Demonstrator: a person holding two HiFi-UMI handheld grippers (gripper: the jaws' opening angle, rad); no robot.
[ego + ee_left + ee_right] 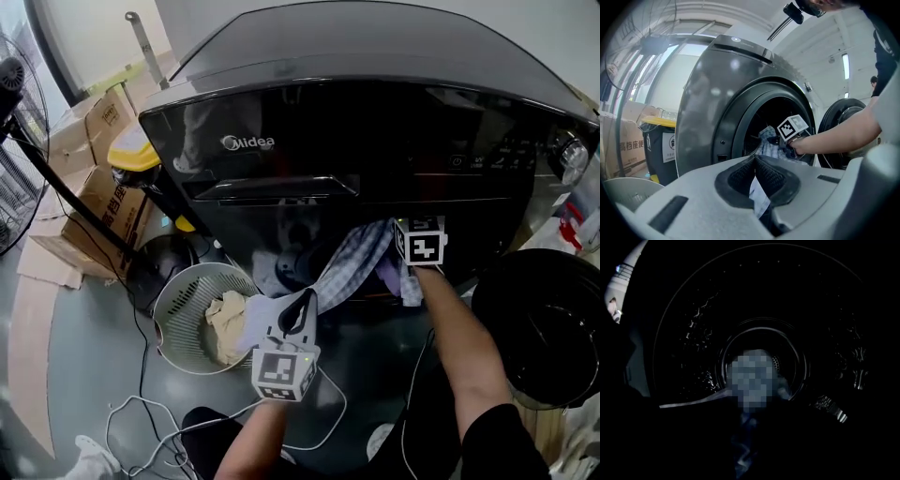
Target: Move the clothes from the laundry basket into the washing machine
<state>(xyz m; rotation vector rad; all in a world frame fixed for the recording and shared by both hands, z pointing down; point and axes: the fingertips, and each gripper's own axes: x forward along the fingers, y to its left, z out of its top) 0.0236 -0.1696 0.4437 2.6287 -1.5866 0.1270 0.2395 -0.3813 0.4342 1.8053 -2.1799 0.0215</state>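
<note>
A blue-and-white checked shirt [352, 267] stretches between both grippers in front of the black front-loading washing machine [375, 122]. My left gripper [302, 309] hangs above the basket's rim, shut on the shirt's lower end [758, 199]. My right gripper [417, 246] is in the drum opening with the shirt's other end bunched at it [769, 139]. In the right gripper view only the dark drum [759, 310] and a dim fold of cloth [743, 446] between the jaws show. The round laundry basket [178, 300] on the floor holds a beige garment [225, 323].
The machine's round door [544, 319] stands open at the right. Left of the machine are a yellow-lidded bin [131, 150], cardboard boxes [103, 202] and a standing fan [14, 159]. White cables [159, 422] lie on the floor by the basket.
</note>
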